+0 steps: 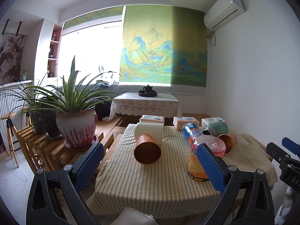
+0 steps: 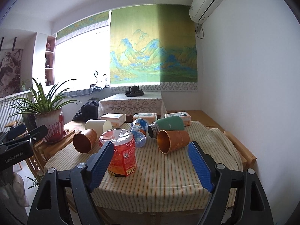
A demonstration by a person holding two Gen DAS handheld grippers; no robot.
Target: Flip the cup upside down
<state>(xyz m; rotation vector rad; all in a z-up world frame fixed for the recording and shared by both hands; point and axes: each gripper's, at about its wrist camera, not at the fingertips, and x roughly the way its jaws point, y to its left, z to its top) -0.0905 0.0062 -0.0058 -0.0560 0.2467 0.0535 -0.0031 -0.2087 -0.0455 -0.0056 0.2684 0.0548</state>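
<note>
Two copper-orange cups lie on their sides on the striped tablecloth, mouths toward me. One cup (image 1: 147, 149) lies at the left, also in the right wrist view (image 2: 84, 140). The other cup (image 2: 173, 141) lies at the right, partly hidden behind bottles in the left wrist view (image 1: 227, 142). A cream cup (image 1: 149, 131) lies on its side behind the left one. My left gripper (image 1: 150, 166) is open and empty, in front of the left cup. My right gripper (image 2: 151, 164) is open and empty, in front of the right cup.
An orange drink bottle (image 2: 120, 155) and a blue-labelled bottle (image 2: 139, 131) lie mid-table. A green flask (image 2: 166, 126) lies behind. Three tissue packs (image 1: 185, 122) line the far edge. A potted plant (image 1: 76, 127) stands on a wooden rack at left. The white wall is at right.
</note>
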